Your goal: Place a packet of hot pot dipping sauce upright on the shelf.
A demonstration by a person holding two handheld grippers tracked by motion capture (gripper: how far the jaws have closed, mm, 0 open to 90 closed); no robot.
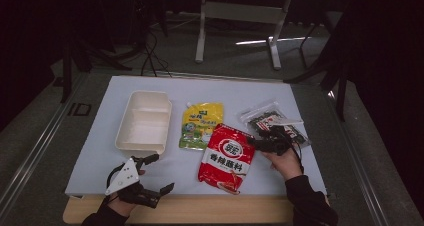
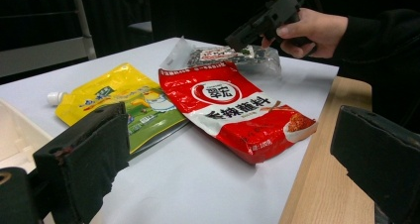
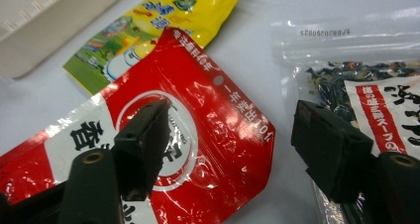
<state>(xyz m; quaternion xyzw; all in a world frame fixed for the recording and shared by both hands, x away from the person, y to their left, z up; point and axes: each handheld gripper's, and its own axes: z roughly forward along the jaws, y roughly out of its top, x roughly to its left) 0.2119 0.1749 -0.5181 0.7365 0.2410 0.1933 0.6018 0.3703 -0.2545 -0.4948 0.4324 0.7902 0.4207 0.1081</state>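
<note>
A red sauce pouch (image 1: 227,156) (image 2: 233,110) (image 3: 198,85) lies flat at the middle of the white board. My right gripper (image 1: 254,142) (image 3: 230,117) hovers low over the pouch's upper right corner, open: one jaw hangs above the red pouch, the other above a clear bag of dark dried food (image 1: 272,121) (image 3: 356,50) beside it. Nothing is pinched between them. The left gripper view shows that right gripper (image 2: 257,28) held in a hand above the clear bag (image 2: 233,55). My left gripper (image 1: 160,173) (image 2: 228,135) stands wide open and empty at the near left edge.
A yellow spouted pouch (image 1: 201,125) (image 2: 124,100) (image 3: 163,16) lies left of the red one, partly under it. Further left stands an empty white two-part box (image 1: 144,121) (image 2: 12,130) (image 3: 44,21). A bare wooden strip (image 1: 200,206) runs along the near edge.
</note>
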